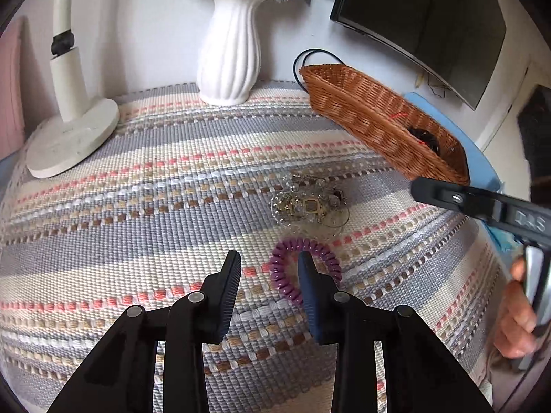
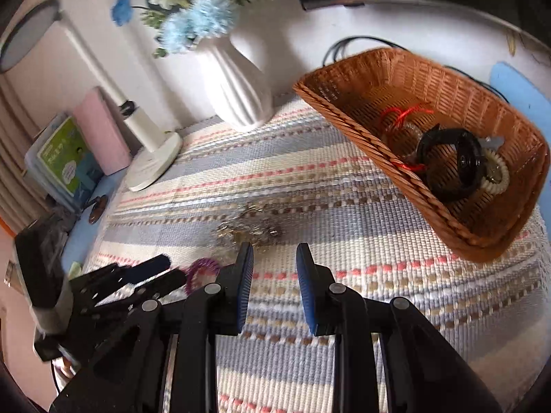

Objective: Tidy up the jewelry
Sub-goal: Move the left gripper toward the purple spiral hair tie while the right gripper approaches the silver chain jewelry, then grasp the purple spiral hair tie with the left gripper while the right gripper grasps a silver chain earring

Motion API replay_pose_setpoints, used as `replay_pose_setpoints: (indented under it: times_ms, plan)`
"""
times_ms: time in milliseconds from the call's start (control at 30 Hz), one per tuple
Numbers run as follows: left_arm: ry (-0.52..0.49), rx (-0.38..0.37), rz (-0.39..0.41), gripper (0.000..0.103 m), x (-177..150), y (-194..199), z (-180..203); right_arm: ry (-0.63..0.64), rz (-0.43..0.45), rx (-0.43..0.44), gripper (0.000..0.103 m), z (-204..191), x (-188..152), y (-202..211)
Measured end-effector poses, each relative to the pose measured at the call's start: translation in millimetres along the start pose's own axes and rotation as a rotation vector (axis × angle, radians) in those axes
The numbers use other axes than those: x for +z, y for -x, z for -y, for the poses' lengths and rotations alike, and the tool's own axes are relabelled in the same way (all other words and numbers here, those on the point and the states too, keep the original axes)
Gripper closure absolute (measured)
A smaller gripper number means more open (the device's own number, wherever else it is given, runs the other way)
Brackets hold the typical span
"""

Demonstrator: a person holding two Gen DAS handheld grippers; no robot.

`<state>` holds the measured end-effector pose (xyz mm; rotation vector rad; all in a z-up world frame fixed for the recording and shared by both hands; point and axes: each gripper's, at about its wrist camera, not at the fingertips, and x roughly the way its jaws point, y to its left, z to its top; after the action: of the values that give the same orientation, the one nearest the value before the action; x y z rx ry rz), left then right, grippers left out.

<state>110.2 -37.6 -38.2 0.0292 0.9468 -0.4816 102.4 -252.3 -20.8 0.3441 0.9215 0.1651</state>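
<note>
A purple coil bracelet lies on the striped cloth; my left gripper is open, low over the cloth, its right finger reaching inside the coil's ring. Just beyond lies a heap of clear and gold jewelry. The bracelet and the heap also show in the right wrist view. My right gripper is open and empty, above the cloth right of the heap. A wicker basket at the right holds a black bangle, a bead bracelet and a red cord.
A white vase with blue flowers stands at the back. A white lamp base sits at the back left. A dark monitor hangs behind the basket. Books and a pink box stand at the left.
</note>
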Motion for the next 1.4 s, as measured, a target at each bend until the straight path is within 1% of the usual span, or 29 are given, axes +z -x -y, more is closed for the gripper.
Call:
replay_pose_setpoints:
  times_ms: [67, 200, 333, 467, 500, 600, 700, 767, 867, 933, 967, 1000, 1033, 1067, 1133, 1200, 1267, 1300, 1400]
  plan:
    - [0.010, -0.006, -0.005, 0.068, 0, -2, -2, -0.008, -0.018, 0.003, 0.074, 3, 6, -12]
    - [0.030, 0.022, -0.028, 0.068, -1, -11, -9, 0.003, -0.052, 0.002, 0.075, 0, 12, -33]
    - [0.040, 0.022, -0.030, 0.069, -1, -11, -11, 0.022, -0.089, -0.007, 0.076, -6, 17, -54]
    - [0.031, 0.025, -0.033, 0.073, -1, -12, -7, -0.003, -0.132, 0.003, 0.077, -3, 19, -73]
    - [0.026, 0.026, -0.032, 0.075, -1, -12, -6, -0.009, -0.138, 0.006, 0.077, -2, 20, -77]
    - [0.026, 0.023, -0.035, 0.076, 0, -14, -6, 0.004, -0.127, -0.009, 0.078, -5, 21, -79]
    - [0.026, 0.022, -0.036, 0.076, 0, -14, -7, 0.054, -0.100, -0.075, 0.082, -14, 22, -81]
    - [0.019, 0.028, -0.037, 0.076, 0, -14, -6, 0.081, -0.098, -0.118, 0.088, -19, 21, -85]
    - [-0.002, 0.046, -0.037, 0.076, -1, -14, -2, 0.150, -0.082, -0.174, 0.089, -29, 18, -86]
    - [-0.017, 0.062, -0.036, 0.076, -1, -15, 1, 0.218, -0.068, -0.233, 0.089, -40, 12, -87]
    - [-0.024, 0.069, -0.035, 0.076, -1, -15, 3, 0.241, -0.062, -0.261, 0.092, -44, 9, -87]
    - [-0.031, 0.077, -0.033, 0.078, -1, -15, 4, 0.254, -0.058, -0.280, 0.093, -46, 8, -87]
    - [-0.042, 0.084, -0.031, 0.083, -2, -16, 7, 0.252, -0.058, -0.279, 0.093, -47, 8, -86]
    - [-0.049, 0.085, -0.031, 0.093, -2, -16, 7, 0.235, -0.056, -0.257, 0.093, -45, 9, -83]
    - [-0.063, 0.098, -0.026, 0.093, -3, -16, 10, 0.189, -0.036, -0.188, 0.093, -37, 13, -71]
    - [-0.057, 0.103, -0.020, 0.093, -2, -16, 8, 0.149, -0.012, -0.141, 0.093, -30, 18, -56]
    - [-0.024, 0.104, -0.014, 0.093, -1, -14, 2, 0.108, 0.011, -0.085, 0.093, -23, 22, -38]
    - [0.008, 0.100, -0.014, 0.093, 1, -13, -5, 0.088, 0.019, -0.053, 0.093, -20, 25, -27]
    - [0.072, 0.054, -0.022, 0.093, 2, -12, -18, 0.050, 0.028, 0.003, 0.093, -14, 27, -6]
